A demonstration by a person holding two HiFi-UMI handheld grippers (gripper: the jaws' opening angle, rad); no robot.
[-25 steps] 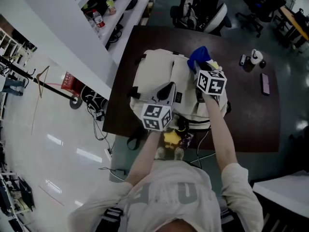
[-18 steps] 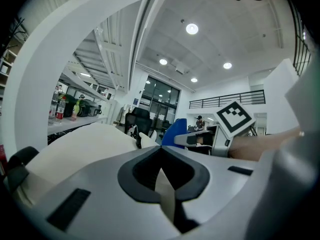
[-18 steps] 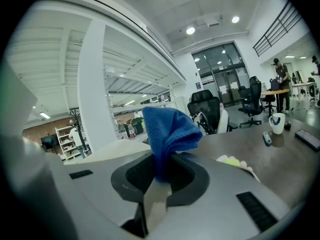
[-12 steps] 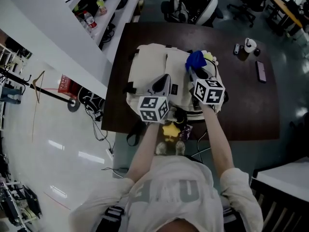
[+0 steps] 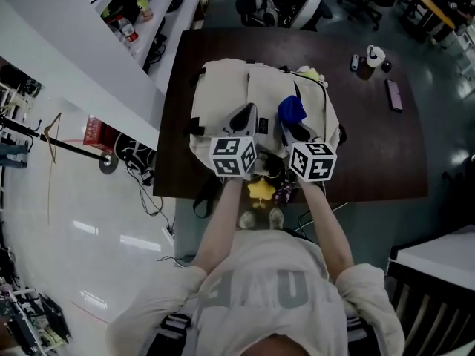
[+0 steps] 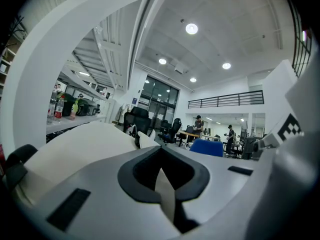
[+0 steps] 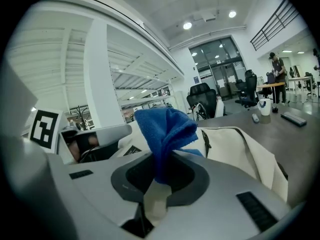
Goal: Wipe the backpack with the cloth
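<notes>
Desk [image 5: 378, 143]: dark brown. The backpack takes up its left half and small items sit on the far right part.
Backpack [image 5: 219, 99]: cream-coloured with dark straps and trim, lying flat on the desk. Both grippers are over its near end.
Left gripper [image 6: 162, 184]: its fingers are pressed together with nothing between them. It sits low over the backpack's pale fabric, just left of the right gripper.
Right gripper [image 7: 159, 184]: its fingers are clamped on the lower end of the cloth. It points away from the person, over the right part of the backpack.
Cloth [image 7: 165, 129]: blue and bunched up. It stands up out of the right gripper's fingers and, in the head view, lies on top of the backpack to the right of its middle.
Phone [image 5: 393, 95]: a dark slab lying flat on the desk, well apart from the backpack.
Cup [image 5: 375, 55]: white, at the desk's far right, near the phone.
</notes>
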